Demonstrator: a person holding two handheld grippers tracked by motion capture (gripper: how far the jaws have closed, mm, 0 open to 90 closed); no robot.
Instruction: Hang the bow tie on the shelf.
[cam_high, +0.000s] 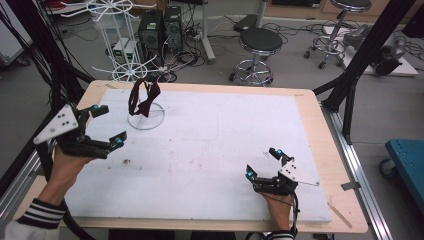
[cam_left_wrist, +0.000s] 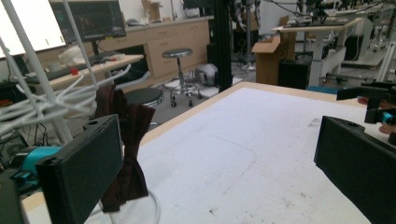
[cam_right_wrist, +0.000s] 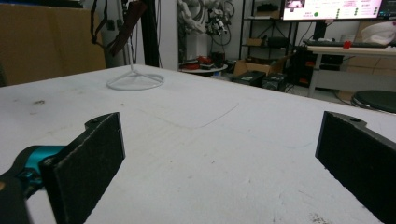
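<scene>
Probably the step in hand is to reach for the dark red bow tie (cam_high: 143, 98) that hangs on the thin white wire stand (cam_high: 146, 119) in the upper left of the high view. The left gripper (cam_high: 104, 126) is near it at the left edge, with its jaws spread wide and nothing in them. The right gripper (cam_high: 264, 162) sits low right, well apart from the tie, jaws also spread and bare. To do it well, I think the left one should come in slow and level, then pinch the soft cloth, not the wire, since the light stand may tip. The tie looks soft and floppy. The worktop (cam_high: 225, 135) has a white, slightly rough sheet with wood edges. The jaws have flat black pads.
</scene>
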